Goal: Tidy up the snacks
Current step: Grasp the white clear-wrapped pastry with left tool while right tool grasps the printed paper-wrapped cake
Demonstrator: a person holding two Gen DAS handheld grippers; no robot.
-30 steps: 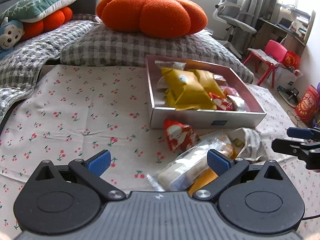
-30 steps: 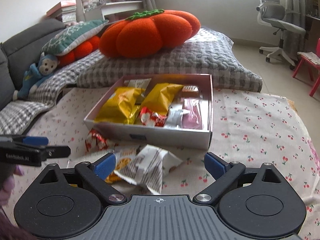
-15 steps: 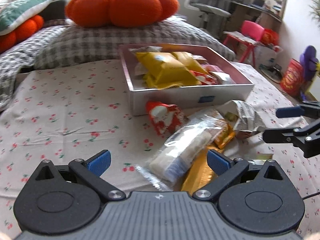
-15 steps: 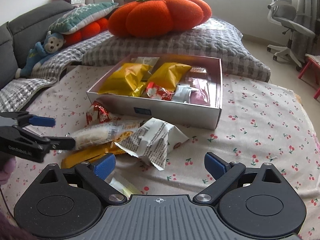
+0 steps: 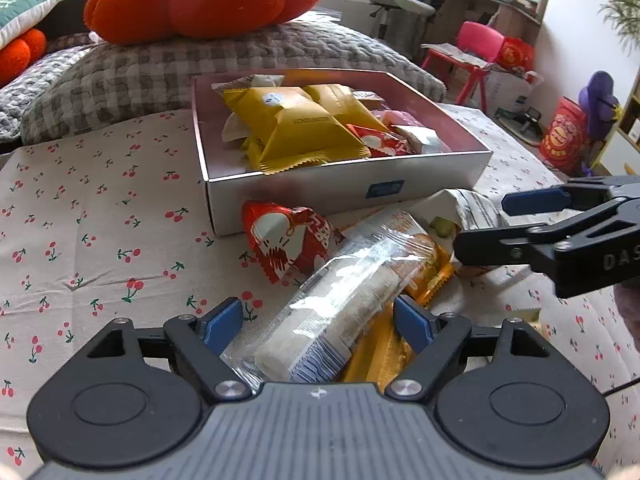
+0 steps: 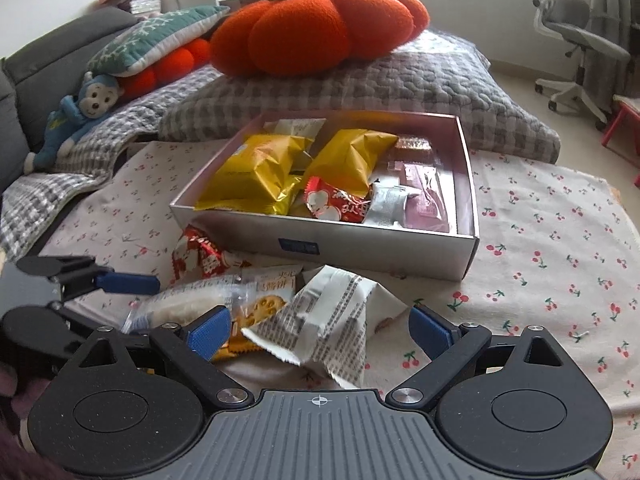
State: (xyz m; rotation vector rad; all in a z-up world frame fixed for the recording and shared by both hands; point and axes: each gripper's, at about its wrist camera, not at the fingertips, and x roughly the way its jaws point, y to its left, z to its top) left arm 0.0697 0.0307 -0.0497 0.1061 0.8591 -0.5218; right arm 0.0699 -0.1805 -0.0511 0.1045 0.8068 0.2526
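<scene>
a: on the cherry-print cloth [image 5: 100,216], just in front of the silver box [image 5: 344,192], what's lying loose?

b: a small heap of snacks. a red packet [image 5: 288,242] sits nearest the box wall, a clear-wrapped pale bar [image 5: 340,308] lies across an orange biscuit pack [image 5: 430,276], and a white printed packet [image 6: 336,316] is crumpled to the right of them.

a: and the left gripper [image 5: 318,326]?

b: spread wide, low over the cloth. the clear-wrapped bar lies between its blue pads [image 5: 220,324]; neither pad presses on it.

a: the right gripper [image 6: 320,326]?

b: also spread wide, hovering at the white printed packet, which sits between its fingers, ungripped. from the left wrist view it comes in from the right, side-on, its tips beside the orange pack.

a: what's in the box?

b: two yellow bags [image 6: 256,172], another red packet [image 6: 334,202], a silver sachet [image 6: 386,204] and a pink wrapper [image 6: 424,196], all piled loosely. behind the box lie a grey checked cushion [image 6: 360,80] and an orange pumpkin pillow [image 6: 316,28].
</scene>
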